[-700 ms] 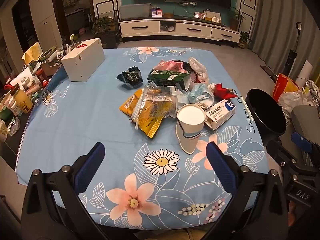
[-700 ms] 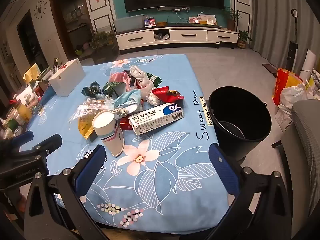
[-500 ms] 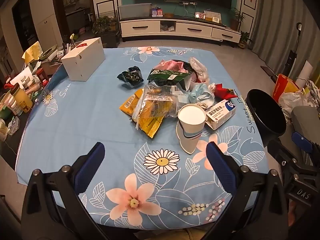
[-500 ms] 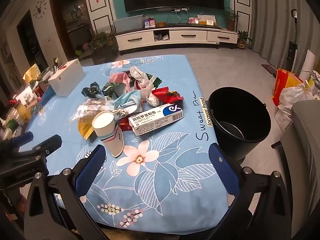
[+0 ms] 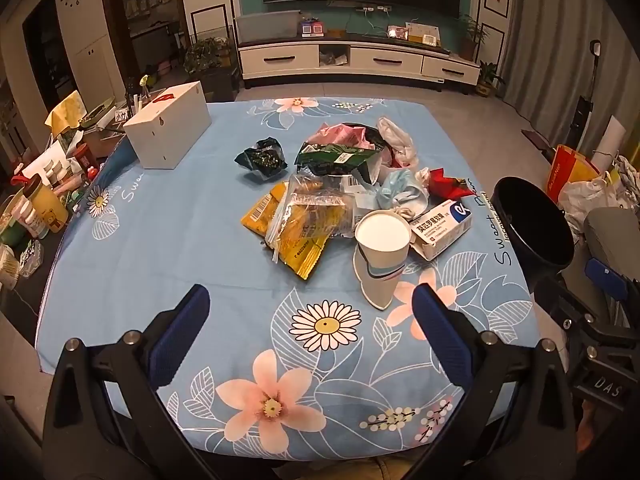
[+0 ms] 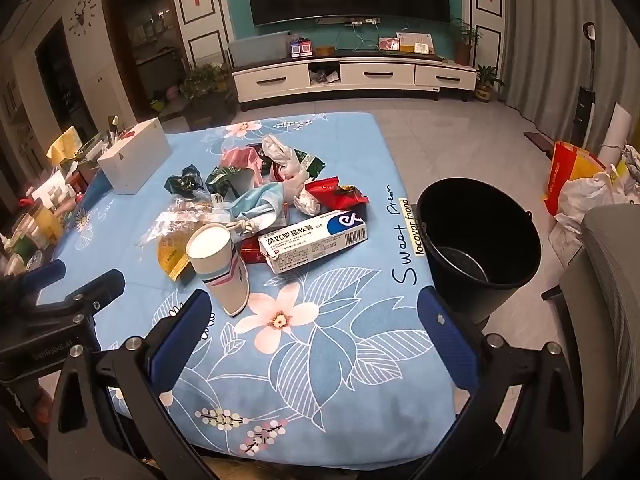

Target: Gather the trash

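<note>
A heap of trash lies mid-table on the blue flowered cloth (image 5: 160, 240): a white paper cup (image 5: 382, 254) (image 6: 218, 262), a white and blue medicine box (image 5: 442, 226) (image 6: 314, 240), yellow snack wrappers (image 5: 298, 228), a green bag (image 5: 340, 158), a red wrapper (image 6: 334, 196), a blue face mask (image 6: 258, 204). A black bucket (image 6: 478, 240) (image 5: 532, 228) stands off the table's right edge. My left gripper (image 5: 308, 336) is open and empty above the near edge. My right gripper (image 6: 314, 340) is open and empty, the cup just beyond its left finger.
A white box (image 5: 168, 136) stands at the table's far left. Bottles and jars (image 5: 36, 212) crowd a surface left of the table. Bags (image 6: 580, 184) sit on the floor at right. A grey chair (image 6: 608, 280) is beside the bucket.
</note>
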